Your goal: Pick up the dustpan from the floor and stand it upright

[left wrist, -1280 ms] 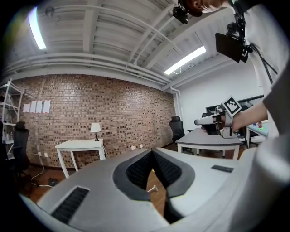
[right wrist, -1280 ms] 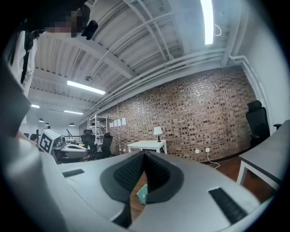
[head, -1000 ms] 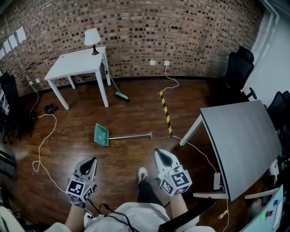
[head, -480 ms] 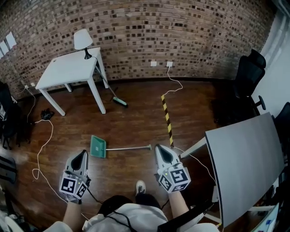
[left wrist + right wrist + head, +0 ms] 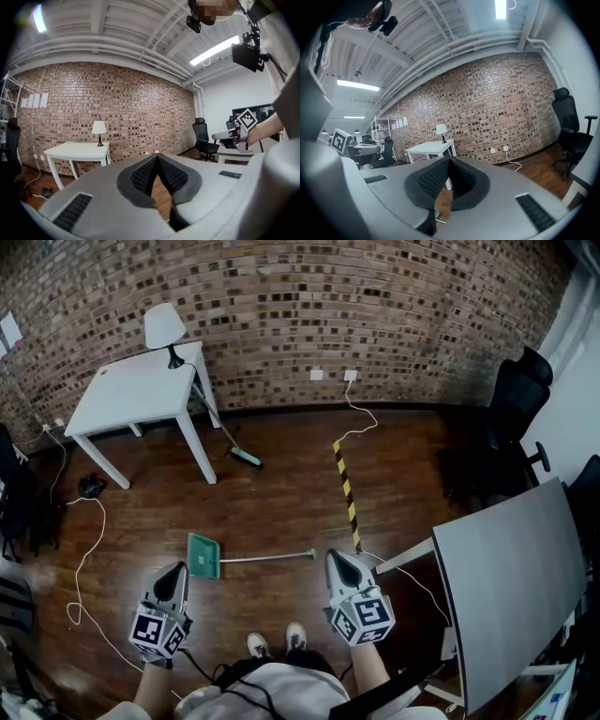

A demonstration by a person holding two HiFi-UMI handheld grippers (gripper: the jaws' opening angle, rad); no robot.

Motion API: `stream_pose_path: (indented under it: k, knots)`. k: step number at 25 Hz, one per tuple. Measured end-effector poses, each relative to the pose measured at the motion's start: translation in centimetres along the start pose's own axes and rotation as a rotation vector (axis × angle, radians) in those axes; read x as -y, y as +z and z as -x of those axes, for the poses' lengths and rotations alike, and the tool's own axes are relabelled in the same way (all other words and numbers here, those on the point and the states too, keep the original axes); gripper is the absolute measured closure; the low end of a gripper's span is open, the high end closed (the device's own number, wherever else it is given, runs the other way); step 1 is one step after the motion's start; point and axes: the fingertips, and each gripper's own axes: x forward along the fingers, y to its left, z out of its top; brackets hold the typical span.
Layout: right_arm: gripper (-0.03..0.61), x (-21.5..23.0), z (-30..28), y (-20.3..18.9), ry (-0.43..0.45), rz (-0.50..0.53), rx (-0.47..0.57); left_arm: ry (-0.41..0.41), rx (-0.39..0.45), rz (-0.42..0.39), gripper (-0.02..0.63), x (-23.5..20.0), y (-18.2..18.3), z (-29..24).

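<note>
Green dustpan (image 5: pixel 204 556) flat on floor (image 5: pixel 281 498) between left tongs (image 5: pixel 177 568) and right tongs (image 5: pixel 334 557), both pressed together, empty; mostly hidden in right gripper view.

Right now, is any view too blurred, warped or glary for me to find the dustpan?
Head view: sharp, evenly lit; the wide lens bows the brick wall, but the dustpan shows clearly on the floor. Left gripper view: black corners, a glaring ceiling light, no dustpan. Right gripper view: bowed too; the right gripper blocks all but a green sliver.
</note>
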Motion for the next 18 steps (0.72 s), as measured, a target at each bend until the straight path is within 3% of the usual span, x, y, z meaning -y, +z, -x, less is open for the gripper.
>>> stream_pose_path:
  k: [6, 8, 13, 16, 18]
  knots:
    - [0.595, 0.2, -1.9, -0.7, -0.015, -0.018, 0.004, -0.057, -0.196, -0.079, 0.621, -1.9, -4.1, -2.5]
    - [0.551, 0.1, -2.5, -1.3, -0.020, -0.030, 0.000, -0.091, -0.219, -0.103, 0.611, -2.4, -5.3, -3.2]
    - [0.547, 0.3, -4.8, -3.5, -0.026, 0.044, -0.036, -0.211, -0.240, -0.151, 0.534, -3.3, -8.5, -6.0]
    - [0.437, 0.5, -6.6, -5.1, -0.001, 0.100, -0.077, -0.305, -0.290, -0.165, 0.534, -2.5, -10.8, -8.0]
    - [0.426, 1.1, -7.6, -6.3, 0.003, 0.105, -0.098, -0.355, -0.327, -0.166, 0.532, -2.0, -12.4, -9.1]
